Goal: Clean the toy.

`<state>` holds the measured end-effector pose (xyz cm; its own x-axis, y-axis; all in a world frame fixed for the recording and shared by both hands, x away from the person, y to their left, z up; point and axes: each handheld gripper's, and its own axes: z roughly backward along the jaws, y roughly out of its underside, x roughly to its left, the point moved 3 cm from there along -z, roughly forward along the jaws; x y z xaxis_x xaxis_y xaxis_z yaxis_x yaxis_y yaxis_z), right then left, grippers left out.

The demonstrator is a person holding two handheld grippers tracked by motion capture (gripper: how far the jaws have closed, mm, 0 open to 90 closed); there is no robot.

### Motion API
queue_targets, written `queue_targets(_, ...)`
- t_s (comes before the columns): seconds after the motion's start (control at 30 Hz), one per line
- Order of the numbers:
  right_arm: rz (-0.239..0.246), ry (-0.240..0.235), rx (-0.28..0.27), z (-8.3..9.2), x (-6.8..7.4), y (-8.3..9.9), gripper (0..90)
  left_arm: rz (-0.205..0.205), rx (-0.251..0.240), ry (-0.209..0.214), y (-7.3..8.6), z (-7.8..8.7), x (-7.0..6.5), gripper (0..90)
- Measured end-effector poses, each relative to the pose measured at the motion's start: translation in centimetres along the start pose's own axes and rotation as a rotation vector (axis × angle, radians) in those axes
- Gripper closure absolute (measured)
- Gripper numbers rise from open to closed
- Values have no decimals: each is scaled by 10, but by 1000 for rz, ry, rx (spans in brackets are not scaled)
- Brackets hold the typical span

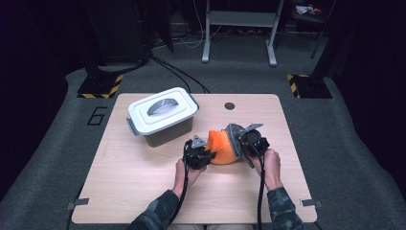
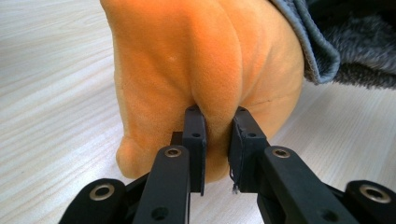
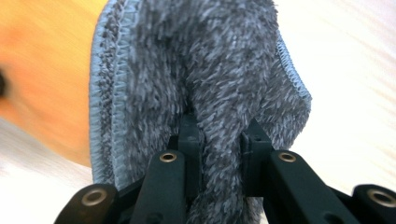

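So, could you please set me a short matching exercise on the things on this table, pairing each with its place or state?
Things:
1. orange plush toy
2. grey fluffy cloth
3. lidded storage box
4. dark round hole

Places or states:
A. standing shut at the table's far left
B. pinched by the left gripper
C. in the tabletop near the far edge
D. pinched by the right gripper

Pairs: 1-B, 2-D, 3-A, 4-C

Orange plush toy (image 2: 187, 60) beside a grey fluffy cloth (image 3: 210, 74) with pale blue-grey stitched edging — white-lidded box (image 1: 162, 115) with dark base, light woodgrain table (image 1: 143, 191).
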<state>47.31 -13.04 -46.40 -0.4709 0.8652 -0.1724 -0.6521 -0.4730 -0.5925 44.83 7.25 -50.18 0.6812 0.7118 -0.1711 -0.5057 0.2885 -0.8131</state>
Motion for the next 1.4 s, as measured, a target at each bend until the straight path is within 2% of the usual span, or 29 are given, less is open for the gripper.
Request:
queue_targets(0.23,-42,-5,49,-18,-9,14,747,-1,-2,-3,1,0,1,783)
queue_targets(0.4,-77,-34,84,-29,-12,21,746,-2,-1,-5,1,1,1,783)
queue_targets(0.43,-71,-38,81,-31,-13,22,746,-2,-1,-6,1,1,1,782)
queue_targets(0.53,-86,-30,89,-27,-16,22,746,-2,-6,-5,1,1,1,782)
queue_targets(0.67,-80,-18,33,-7,-18,15,748,4,-3,-7,1,1,2,781)
queue_targets(0.77,-58,-11,-22,10,-15,5,747,-1,1,-5,1,1,1,780)
queue_targets(0.87,-26,-32,-66,27,-4,-9,746,-2,0,-5,1,1,1,780)
queue_targets(0.9,-26,-32,-66,27,-4,-9,746,-2,0,-6,1,1,1,780)
queue_targets(0.93,4,-54,-92,35,7,-20,745,-6,2,-7,1,2,1,779)
queue_targets(0.97,14,-58,-97,36,11,-23,745,-7,3,-7,1,1,0,779)
queue_targets(1.1,74,-84,-102,38,32,-36,743,-12,3,-9,0,1,0,779)
queue_targets(1.13,97,-85,-108,36,35,-38,742,-14,5,-9,0,2,0,779)
queue_targets(1.2,111,-85,-87,31,41,-40,740,-22,7,-13,0,2,0,778)
queue_targets(1.23,139,-80,-96,28,43,-41,740,-23,7,-13,0,2,0,778)
queue_targets(1.27,131,-75,-79,27,45,-41,740,-30,11,-13,0,2,0,778)
queue_targets(1.33,149,-56,-75,23,45,-41,741,-29,10,-12,0,2,0,777)
queue_targets(1.4,141,-54,-68,23,43,-39,742,-34,7,-11,0,1,-1,777)
